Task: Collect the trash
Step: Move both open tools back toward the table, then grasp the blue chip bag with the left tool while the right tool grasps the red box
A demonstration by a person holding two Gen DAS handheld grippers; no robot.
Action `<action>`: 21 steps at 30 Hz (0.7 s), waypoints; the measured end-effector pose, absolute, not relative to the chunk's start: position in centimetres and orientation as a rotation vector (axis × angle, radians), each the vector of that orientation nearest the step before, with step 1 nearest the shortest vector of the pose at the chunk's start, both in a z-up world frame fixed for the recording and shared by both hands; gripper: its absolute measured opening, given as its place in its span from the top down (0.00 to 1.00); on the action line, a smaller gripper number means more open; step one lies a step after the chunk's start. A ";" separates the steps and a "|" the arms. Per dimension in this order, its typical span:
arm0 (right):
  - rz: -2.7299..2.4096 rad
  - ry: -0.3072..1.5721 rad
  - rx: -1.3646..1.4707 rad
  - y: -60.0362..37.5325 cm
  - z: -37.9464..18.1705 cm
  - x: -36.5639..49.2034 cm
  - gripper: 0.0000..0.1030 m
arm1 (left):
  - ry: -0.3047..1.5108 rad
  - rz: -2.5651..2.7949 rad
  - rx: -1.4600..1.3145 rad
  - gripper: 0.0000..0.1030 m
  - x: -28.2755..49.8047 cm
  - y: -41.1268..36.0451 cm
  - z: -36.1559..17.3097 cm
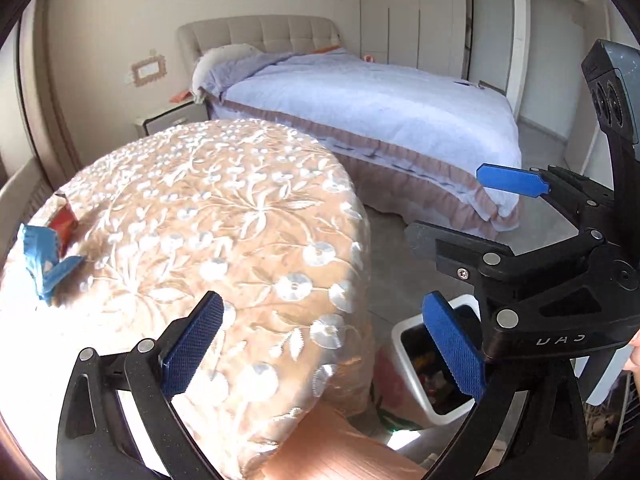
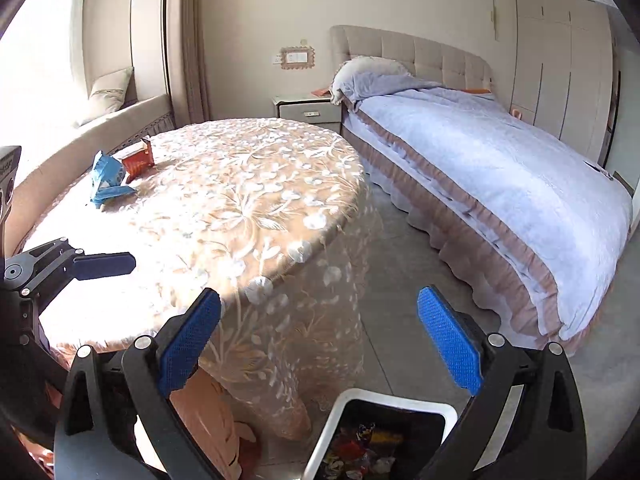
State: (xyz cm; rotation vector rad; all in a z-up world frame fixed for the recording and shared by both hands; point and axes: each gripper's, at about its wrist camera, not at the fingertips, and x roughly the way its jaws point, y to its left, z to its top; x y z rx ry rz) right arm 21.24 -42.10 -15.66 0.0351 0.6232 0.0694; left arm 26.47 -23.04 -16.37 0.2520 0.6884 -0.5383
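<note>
A crumpled blue wrapper (image 1: pixel 42 258) and a red wrapper (image 1: pixel 64 222) lie at the far left edge of the round table with the embroidered cloth (image 1: pixel 224 216); both also show in the right wrist view, the blue wrapper (image 2: pixel 107 178) beside the red wrapper (image 2: pixel 138 160). A white trash bin (image 2: pixel 340 412) holding several wrappers stands on the floor right of the table, also in the left wrist view (image 1: pixel 404 348). My left gripper (image 1: pixel 324 344) is open and empty over the table's near edge. My right gripper (image 2: pixel 320 340) is open and empty above the bin.
A bed with a pale blue quilt (image 2: pixel 500 176) runs along the right side, with a strip of grey floor (image 2: pixel 404 264) between it and the table. A nightstand (image 2: pixel 308 110) stands by the headboard. A window seat (image 2: pixel 104 128) lies behind the table.
</note>
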 end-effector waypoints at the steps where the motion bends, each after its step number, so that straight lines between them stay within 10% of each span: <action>1: 0.094 0.608 0.027 -41.0 -15.1 22.2 0.05 | 0.675 -0.504 0.244 0.05 26.9 -22.0 -16.0; 21: 0.404 0.610 -0.077 -21.6 -10.3 37.3 0.05 | 0.630 -0.070 0.186 0.05 38.6 -4.2 -14.4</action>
